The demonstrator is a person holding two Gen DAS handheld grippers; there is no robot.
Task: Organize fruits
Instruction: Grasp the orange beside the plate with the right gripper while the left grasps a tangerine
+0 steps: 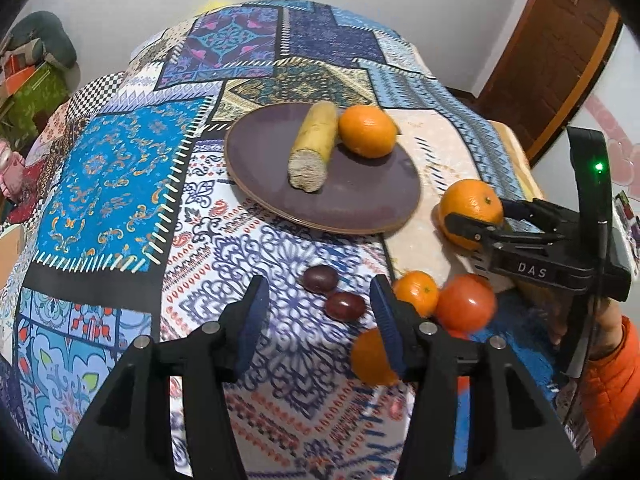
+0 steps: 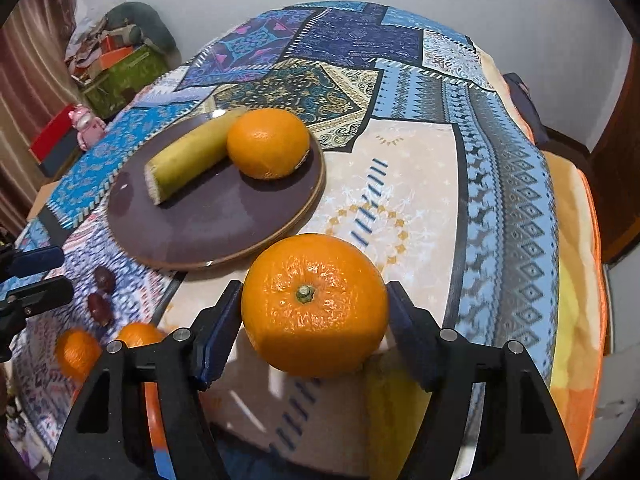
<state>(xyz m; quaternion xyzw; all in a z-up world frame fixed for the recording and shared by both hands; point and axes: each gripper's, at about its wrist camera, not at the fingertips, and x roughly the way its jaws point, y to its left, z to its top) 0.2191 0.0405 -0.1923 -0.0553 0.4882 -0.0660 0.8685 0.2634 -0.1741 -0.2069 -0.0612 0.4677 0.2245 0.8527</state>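
Note:
A purple plate (image 1: 360,200) (image 2: 192,236) holds a cut banana piece (image 1: 314,146) (image 2: 192,160) and an orange (image 1: 368,131) (image 2: 268,143). My right gripper (image 2: 314,308) (image 1: 476,224) is shut on a second orange (image 2: 316,306) (image 1: 472,204) just right of the plate's near rim, low over the cloth. My left gripper (image 1: 318,312) is open and empty over the cloth, with two dark plums (image 1: 332,292) (image 2: 102,292) between its fingers. Two small mandarins (image 1: 416,292) (image 2: 78,352) and a red tomato (image 1: 466,302) lie by its right finger.
The table wears a patterned patchwork cloth (image 1: 120,184) with a cream patch (image 2: 400,208) on the right. Boxes and clutter (image 2: 120,68) stand beyond the left edge. A pink figurine (image 2: 86,126) stands by that edge. A brown door (image 1: 560,60) is at the far right.

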